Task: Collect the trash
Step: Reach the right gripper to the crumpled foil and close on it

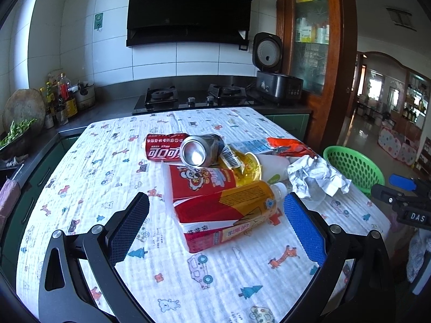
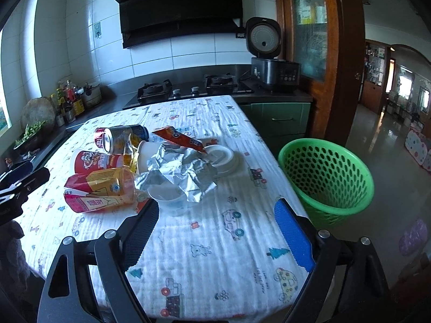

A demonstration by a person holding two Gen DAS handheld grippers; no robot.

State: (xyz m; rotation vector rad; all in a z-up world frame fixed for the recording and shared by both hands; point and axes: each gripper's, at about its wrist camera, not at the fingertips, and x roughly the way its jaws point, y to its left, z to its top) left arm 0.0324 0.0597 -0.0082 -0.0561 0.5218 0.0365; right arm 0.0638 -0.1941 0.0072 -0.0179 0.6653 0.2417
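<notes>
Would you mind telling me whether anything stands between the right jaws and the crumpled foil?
Yes: a small clear plastic cup sits just in front of the crumpled foil, between it and the open right gripper.

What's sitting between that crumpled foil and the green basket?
Only bare patterned tablecloth up to the table's edge lies between the crumpled foil and the green basket, seen from the right wrist.

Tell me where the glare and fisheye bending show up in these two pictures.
Left wrist view: bright glare on the silver can's end, and the range hood edges bow. Right wrist view: the crumpled foil shines, the doorway floor reflects light, and the wooden door frame curves.
</notes>
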